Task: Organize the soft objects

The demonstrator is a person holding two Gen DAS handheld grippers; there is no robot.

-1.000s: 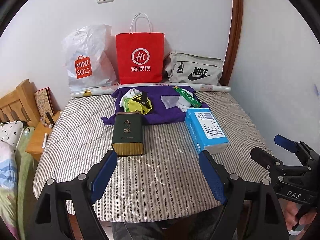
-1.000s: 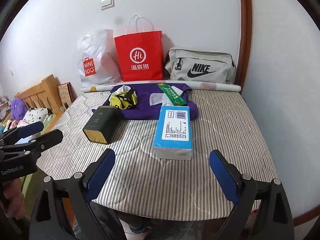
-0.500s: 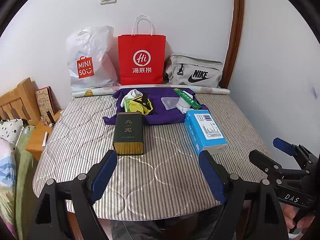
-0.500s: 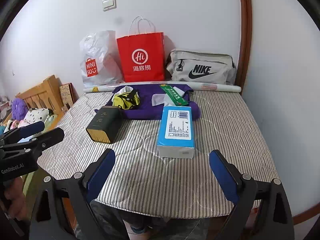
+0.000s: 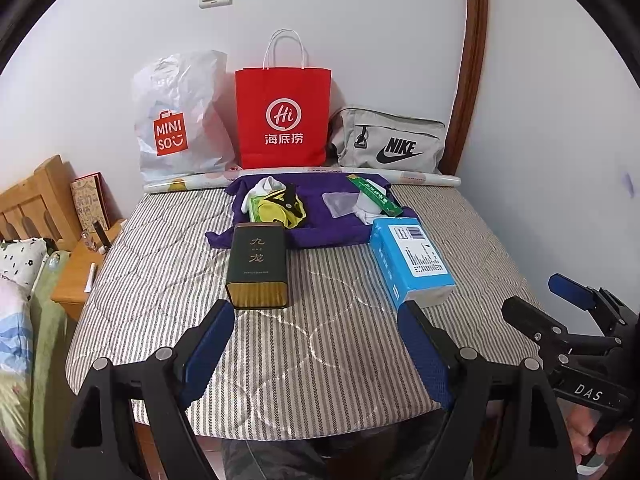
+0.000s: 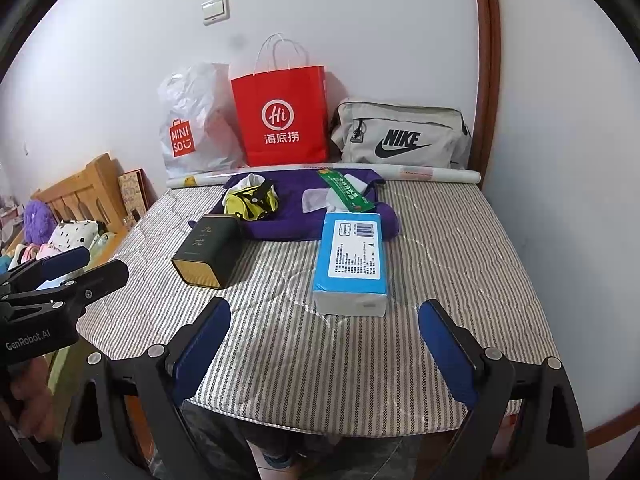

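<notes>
I see little change beyond a slight camera drift: both my grippers, left [image 5: 316, 344] and right [image 6: 324, 344], hover with jaws wide and empty at frame bottom; purple cloth [image 5: 320, 220] lies mid-frame.

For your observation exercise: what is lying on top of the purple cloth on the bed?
On the purple cloth lie a yellow-and-black bundle, a white sock, a green packet, a clear pouch and white fabric. Anything beneath them is hidden.

surface: striped mattress [image 5: 328, 344] | on it: purple cloth [image 5: 328, 224], dark tin [image 5: 258, 268], blue tissue pack [image 5: 412, 260]
</notes>
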